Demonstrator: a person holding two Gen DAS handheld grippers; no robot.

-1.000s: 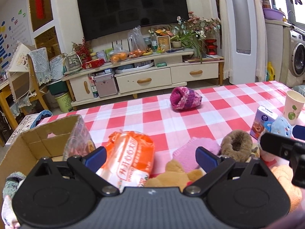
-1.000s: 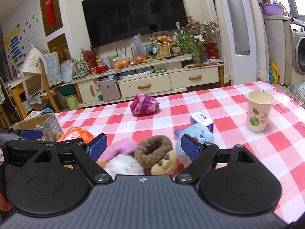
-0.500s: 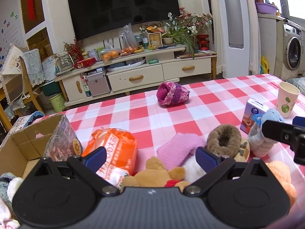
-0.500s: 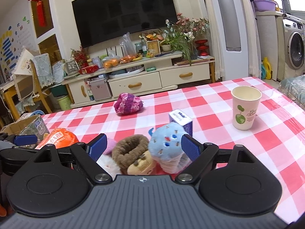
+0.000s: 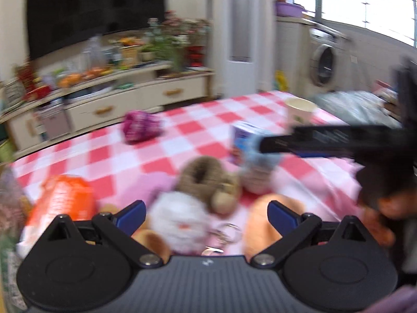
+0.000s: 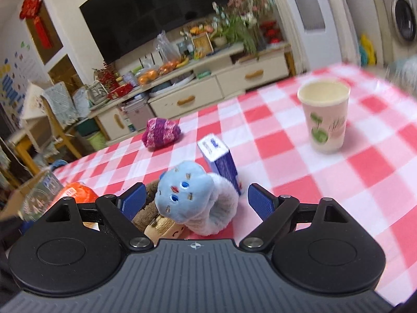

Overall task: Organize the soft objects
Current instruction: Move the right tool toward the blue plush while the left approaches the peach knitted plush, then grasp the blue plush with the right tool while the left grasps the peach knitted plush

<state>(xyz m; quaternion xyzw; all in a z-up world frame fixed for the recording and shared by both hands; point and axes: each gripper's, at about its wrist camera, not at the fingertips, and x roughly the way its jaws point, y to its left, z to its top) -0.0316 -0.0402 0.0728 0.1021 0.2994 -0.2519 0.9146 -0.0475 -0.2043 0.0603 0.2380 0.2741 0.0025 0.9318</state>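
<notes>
My right gripper (image 6: 196, 200) is open, its jaws on either side of a light blue plush toy (image 6: 192, 198) on the red-checked tablecloth (image 6: 299, 172). A brown furry toy (image 6: 147, 212) lies just left of it. My left gripper (image 5: 206, 212) is open over a white fluffy toy (image 5: 179, 220), with the brown furry toy (image 5: 203, 177) behind and an orange plush (image 5: 263, 221) to the right. A purple knitted item (image 6: 161, 132) lies farther back, also in the left wrist view (image 5: 140, 126). The left wrist view is blurred.
A paper cup (image 6: 324, 116) stands at the right. A small blue and white carton (image 6: 220, 163) stands behind the blue toy. An orange snack bag (image 5: 62, 200) and a clear packet (image 6: 39, 198) lie at the left. The right gripper's finger (image 5: 312, 142) crosses the left wrist view.
Both grippers have moved forward and right. The blue toy now sits between the right jaws. The left view has swung right, so the cardboard box has left it.
</notes>
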